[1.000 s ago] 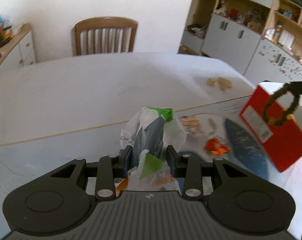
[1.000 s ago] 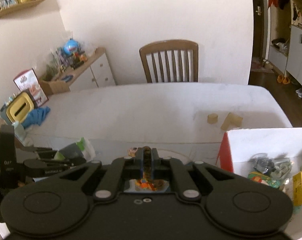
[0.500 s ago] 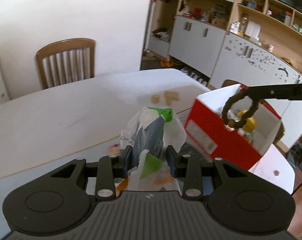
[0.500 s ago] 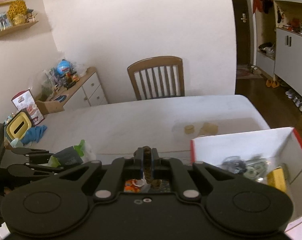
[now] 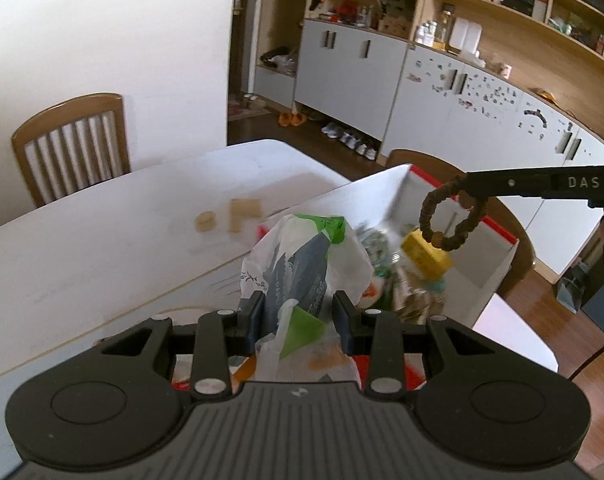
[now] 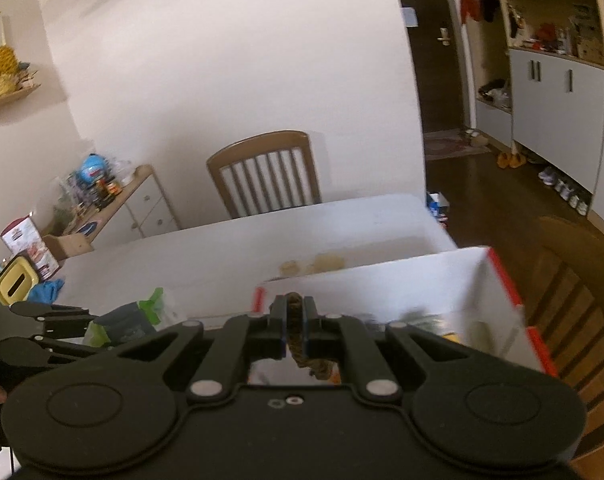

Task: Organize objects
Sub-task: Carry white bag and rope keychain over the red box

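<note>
My left gripper (image 5: 297, 312) is shut on a white, green and grey plastic snack bag (image 5: 302, 264), held up over the near edge of a red box (image 5: 498, 236) with white inner walls. The box holds several small items, among them a yellow packet (image 5: 424, 252). My right gripper (image 6: 295, 322) is shut on a brown beaded bracelet (image 6: 295, 332); in the left wrist view that bracelet (image 5: 450, 216) hangs as a loop from the right gripper's fingers (image 5: 502, 184) above the box. The box (image 6: 502, 280) fills the right wrist view's lower right.
The box stands on a white table (image 5: 101, 240) near its right end. Two small tan wooden blocks (image 5: 241, 212) lie beyond it. A wooden chair (image 5: 69, 144) stands at the far side, another chair (image 6: 574, 300) right of the box. Cabinets (image 5: 462, 96) line the far wall.
Both grippers have swung to the right with their loads. The box, earlier off to the right, now lies directly beneath the bag and the bracelet.
</note>
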`<state>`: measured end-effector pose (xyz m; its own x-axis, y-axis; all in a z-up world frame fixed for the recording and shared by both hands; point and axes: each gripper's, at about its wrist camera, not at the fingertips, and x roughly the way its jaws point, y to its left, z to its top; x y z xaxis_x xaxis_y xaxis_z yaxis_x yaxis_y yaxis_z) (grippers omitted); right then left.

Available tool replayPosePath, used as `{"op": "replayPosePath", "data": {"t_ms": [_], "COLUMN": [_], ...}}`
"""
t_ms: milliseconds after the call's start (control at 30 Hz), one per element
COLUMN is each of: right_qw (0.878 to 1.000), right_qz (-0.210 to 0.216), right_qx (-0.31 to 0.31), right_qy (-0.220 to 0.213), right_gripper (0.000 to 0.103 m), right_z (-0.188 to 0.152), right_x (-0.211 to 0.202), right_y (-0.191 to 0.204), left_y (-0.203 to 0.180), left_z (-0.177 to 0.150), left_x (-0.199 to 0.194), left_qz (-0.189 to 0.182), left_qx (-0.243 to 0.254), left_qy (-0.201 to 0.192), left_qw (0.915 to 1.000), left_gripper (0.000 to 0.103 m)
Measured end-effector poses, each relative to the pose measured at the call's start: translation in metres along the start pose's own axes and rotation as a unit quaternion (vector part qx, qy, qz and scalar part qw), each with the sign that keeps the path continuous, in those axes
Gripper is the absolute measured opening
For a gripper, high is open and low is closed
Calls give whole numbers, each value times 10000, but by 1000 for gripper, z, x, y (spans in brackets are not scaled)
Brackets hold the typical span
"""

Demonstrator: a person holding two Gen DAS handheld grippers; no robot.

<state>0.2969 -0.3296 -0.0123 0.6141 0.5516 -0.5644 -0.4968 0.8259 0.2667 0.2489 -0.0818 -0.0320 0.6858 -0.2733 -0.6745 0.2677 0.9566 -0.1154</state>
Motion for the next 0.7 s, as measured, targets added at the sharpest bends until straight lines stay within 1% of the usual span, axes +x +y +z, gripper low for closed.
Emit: {"op": "replayPosePath", "data": {"t_ms": [200, 400, 567, 700], "right_qw": [9999, 9994, 9989, 9985], "right_qz": [-129, -292, -390, -369], "right_qx": [74, 79, 19, -3], "right_qy": [39, 157, 274, 404], "right_gripper": [5, 5, 5, 5], "right_z": [-2, -9, -18, -27], "right_x": [-6, -1, 5, 11], "right_y": [-46, -86, -107, -113], "left_y": [-39, -74, -93, -103], "left_z": [16, 28, 38, 48], "left_x": [32, 72, 100, 126], "left_qz": [-25, 16, 96, 205], "left_qx": [128, 273, 349, 356], "left_qy": [108, 277, 386, 501], "left_qw": [9999, 9992, 9986, 9979], "left_gripper": [35, 35, 36, 36]}}
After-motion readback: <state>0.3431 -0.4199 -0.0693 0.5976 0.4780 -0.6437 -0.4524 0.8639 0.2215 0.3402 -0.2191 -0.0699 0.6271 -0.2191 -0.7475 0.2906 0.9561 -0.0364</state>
